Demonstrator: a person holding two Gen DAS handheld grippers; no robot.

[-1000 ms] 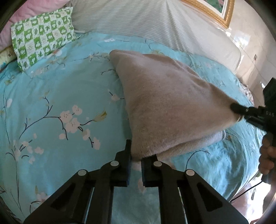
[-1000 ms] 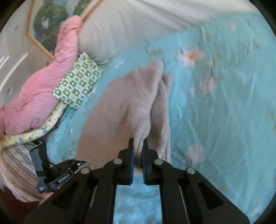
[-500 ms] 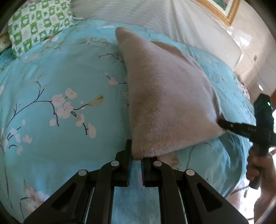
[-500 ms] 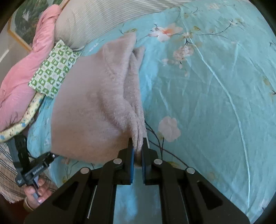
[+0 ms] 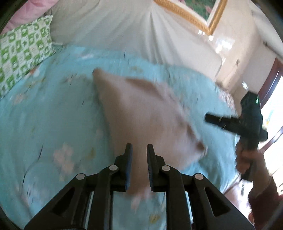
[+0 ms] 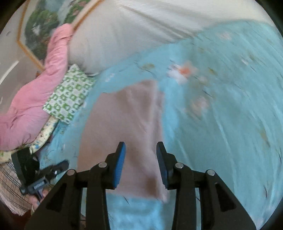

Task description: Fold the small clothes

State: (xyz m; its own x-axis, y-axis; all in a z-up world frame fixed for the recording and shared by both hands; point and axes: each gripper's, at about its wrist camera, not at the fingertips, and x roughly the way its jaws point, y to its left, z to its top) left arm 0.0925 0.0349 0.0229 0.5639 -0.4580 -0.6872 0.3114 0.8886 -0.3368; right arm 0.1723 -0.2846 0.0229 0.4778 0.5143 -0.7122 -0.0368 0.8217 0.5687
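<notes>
A beige fleece garment [image 5: 141, 113] lies folded on the light blue floral bedsheet [image 5: 44, 115]. It also shows in the right wrist view [image 6: 123, 123]. Both views are blurred by motion. My left gripper [image 5: 138, 150] is open, its fingers apart over the garment's near edge, holding nothing. My right gripper [image 6: 140, 152] is open wide above the garment's near corner, holding nothing. The right gripper also shows at the right of the left wrist view [image 5: 212, 119], off the cloth. The left gripper shows at the lower left of the right wrist view [image 6: 60, 166].
A green checkered pillow [image 5: 23, 53] and a pink quilt [image 6: 35, 99] lie at the head of the bed. A pale striped bolster [image 5: 132, 35] runs along the back. A framed picture [image 5: 203, 14] hangs above. The bed edge drops off near my right hand [image 5: 251, 159].
Both grippers have opened and let go of the beige garment, which has dropped flat onto the sheet. Both have pulled back from it.
</notes>
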